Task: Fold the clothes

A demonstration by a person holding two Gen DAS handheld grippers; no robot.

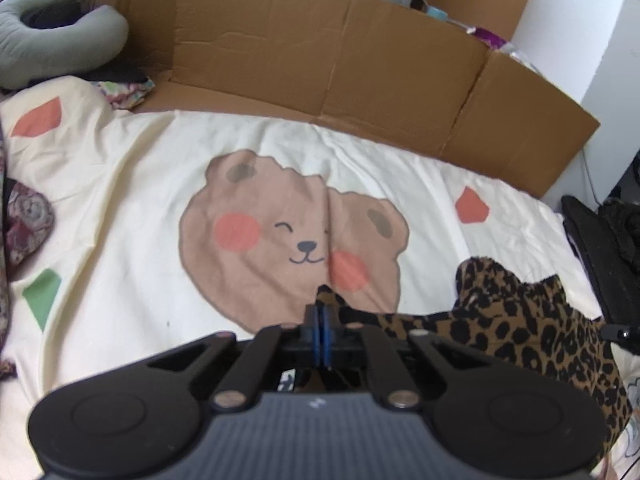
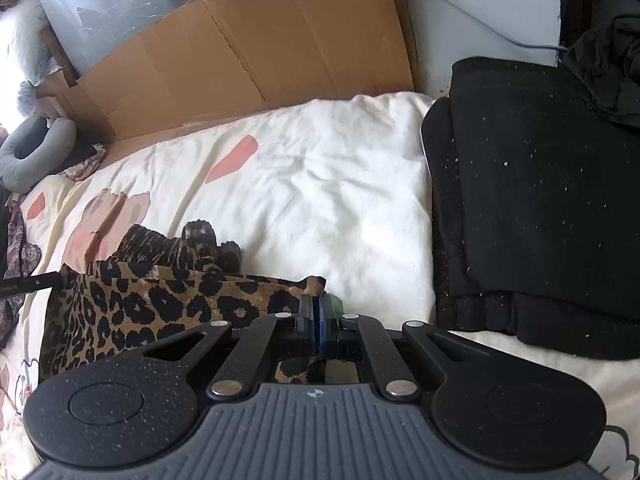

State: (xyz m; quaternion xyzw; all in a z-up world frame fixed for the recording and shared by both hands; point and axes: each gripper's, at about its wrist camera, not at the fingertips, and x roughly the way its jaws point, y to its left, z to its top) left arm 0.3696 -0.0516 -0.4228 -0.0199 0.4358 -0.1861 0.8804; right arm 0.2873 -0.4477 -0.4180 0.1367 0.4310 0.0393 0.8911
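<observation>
A leopard-print garment (image 1: 520, 328) lies crumpled on a cream bear-print duvet (image 1: 120, 200), low and to the right in the left wrist view. My left gripper (image 1: 321, 312) is shut, and one corner of the garment sticks out just past its blue pads. In the right wrist view the same garment (image 2: 132, 304) spreads out to the left. My right gripper (image 2: 317, 308) is shut on another corner, with leopard fabric also showing beneath its fingers. Between the two corners the cloth hangs slack and bunched.
Flattened cardboard (image 1: 320, 60) stands along the far side of the bed. A grey curved pillow (image 1: 60, 40) lies at the far left. A stack of folded black clothing (image 2: 540, 208) sits to the right of the garment. Dark floral cloth (image 1: 24, 220) lies at the left edge.
</observation>
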